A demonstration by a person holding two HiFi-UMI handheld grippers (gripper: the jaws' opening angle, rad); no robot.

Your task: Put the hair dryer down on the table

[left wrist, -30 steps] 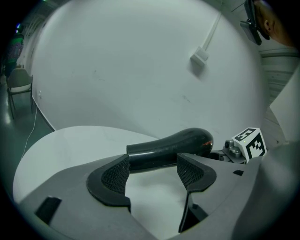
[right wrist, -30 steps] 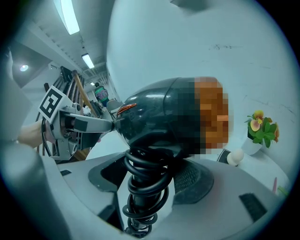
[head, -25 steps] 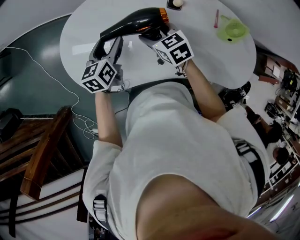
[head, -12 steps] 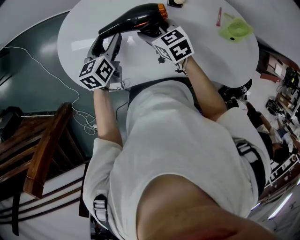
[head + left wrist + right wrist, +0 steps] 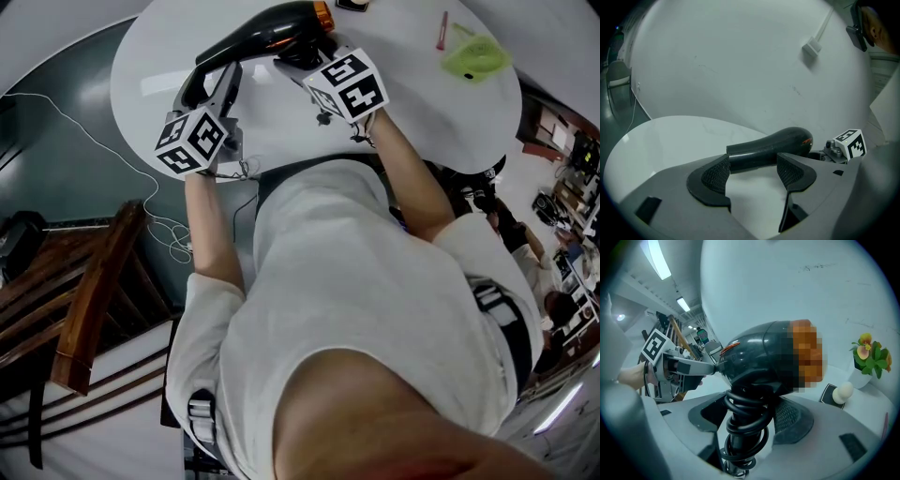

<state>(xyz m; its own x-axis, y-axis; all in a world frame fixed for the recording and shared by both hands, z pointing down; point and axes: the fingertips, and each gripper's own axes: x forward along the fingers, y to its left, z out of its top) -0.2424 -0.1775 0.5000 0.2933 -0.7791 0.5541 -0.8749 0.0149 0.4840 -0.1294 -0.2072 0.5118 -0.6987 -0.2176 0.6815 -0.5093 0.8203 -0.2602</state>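
A black hair dryer with an orange rear end hangs low over the round white table. My right gripper is shut on its handle, which has the black cord coiled round it. In the right gripper view the dryer's body fills the middle. My left gripper stands open at the nozzle end. In the left gripper view the barrel lies crosswise just beyond the two pads, untouched by them. Whether the dryer touches the table is hidden.
On the table's right side lie a green object and a pink pen. A white egg-like thing on a dark mat and a small potted flower stand at the far edge. A wooden chair is at the left.
Both grippers and the hair dryer have drifted slightly farther out over the table and a little left. The holds look the same.
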